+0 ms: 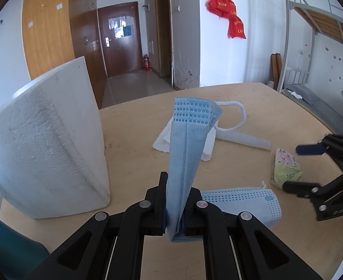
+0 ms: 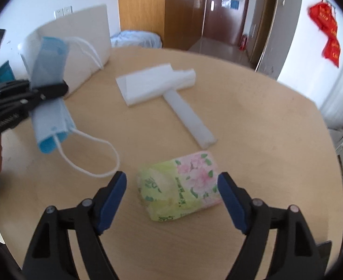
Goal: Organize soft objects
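Note:
My left gripper point(image 1: 175, 200) is shut on a folded blue face mask point(image 1: 187, 144) that stands up between its jaws; the right wrist view shows this gripper point(image 2: 54, 88) holding the mask point(image 2: 47, 60) above the table. A second blue mask point(image 1: 243, 203) lies flat on the table under it and also shows in the right wrist view point(image 2: 50, 126). My right gripper point(image 2: 171, 186) is open, its blue pads either side of a floral tissue pack point(image 2: 178, 186) on the table. In the left wrist view the right gripper point(image 1: 295, 165) straddles the pack point(image 1: 285, 165).
A white foam box point(image 1: 45, 149) stands at the table's left. A folded white foam sheet point(image 2: 152, 84) and a white strip point(image 2: 190, 119) lie mid-table. The round wooden table point(image 2: 264, 121) ends at its far edge before a doorway; a bunk bed stands at right.

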Motion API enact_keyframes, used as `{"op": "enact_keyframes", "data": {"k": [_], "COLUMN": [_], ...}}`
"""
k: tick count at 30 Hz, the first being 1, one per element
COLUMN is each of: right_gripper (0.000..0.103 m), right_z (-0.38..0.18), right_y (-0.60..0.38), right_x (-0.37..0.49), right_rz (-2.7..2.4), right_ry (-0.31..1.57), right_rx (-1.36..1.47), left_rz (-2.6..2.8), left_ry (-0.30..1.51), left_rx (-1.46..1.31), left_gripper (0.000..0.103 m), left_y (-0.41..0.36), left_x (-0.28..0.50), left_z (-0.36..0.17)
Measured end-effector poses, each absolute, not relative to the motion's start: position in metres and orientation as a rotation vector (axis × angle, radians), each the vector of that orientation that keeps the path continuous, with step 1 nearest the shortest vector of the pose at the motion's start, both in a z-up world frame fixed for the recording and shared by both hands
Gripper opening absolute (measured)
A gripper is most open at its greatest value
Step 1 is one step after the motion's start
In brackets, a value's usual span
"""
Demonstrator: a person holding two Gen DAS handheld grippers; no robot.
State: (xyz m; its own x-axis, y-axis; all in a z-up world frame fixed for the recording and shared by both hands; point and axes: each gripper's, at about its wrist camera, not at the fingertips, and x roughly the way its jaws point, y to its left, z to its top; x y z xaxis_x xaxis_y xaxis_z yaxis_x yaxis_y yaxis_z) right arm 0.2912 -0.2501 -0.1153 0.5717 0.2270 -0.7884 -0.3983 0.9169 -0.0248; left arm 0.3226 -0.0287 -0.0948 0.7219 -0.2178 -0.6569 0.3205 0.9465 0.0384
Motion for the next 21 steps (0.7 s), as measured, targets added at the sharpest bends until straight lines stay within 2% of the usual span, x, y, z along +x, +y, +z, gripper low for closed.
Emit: {"op": "enact_keyframes", "data": {"k": [8,12,16,19,21], "right_gripper": [0.084,0.090,0.091,0.081,0.067], "right_z": [-0.125,-0.127,-0.129,-0.129,-0.127], "right_y": [-0.252,-0.251,-0.256,-0.260,-0.264], "right_x": [0.301,0.302,0.305,0.307,0.308], "right_rz": [0.362,0.351,0.325,0.310,0.283], "right_ry": [0.910,0.909,0.905,0.907,0.905], "right_rx": [-0.213,-0.230,-0.209,-0.190,-0.178], "left_rz": [-0.306,-0.310,-0.323,-0.329,-0.335], "left_ry": [0.712,0.710,0.703,0.694,0.692], "left_rx": [0.151,0.146,0.138,0.136,0.135], "left_gripper": [0.009,0.009,0.009,0.009,0.009], "left_y": [-0.027,-0.025,-0.021,-0.020,-0.019], "left_x": [0.324,0.324,0.321,0.316,0.313], "left_z": [-0.097,-0.096,-0.094,-0.092,-0.091]}}
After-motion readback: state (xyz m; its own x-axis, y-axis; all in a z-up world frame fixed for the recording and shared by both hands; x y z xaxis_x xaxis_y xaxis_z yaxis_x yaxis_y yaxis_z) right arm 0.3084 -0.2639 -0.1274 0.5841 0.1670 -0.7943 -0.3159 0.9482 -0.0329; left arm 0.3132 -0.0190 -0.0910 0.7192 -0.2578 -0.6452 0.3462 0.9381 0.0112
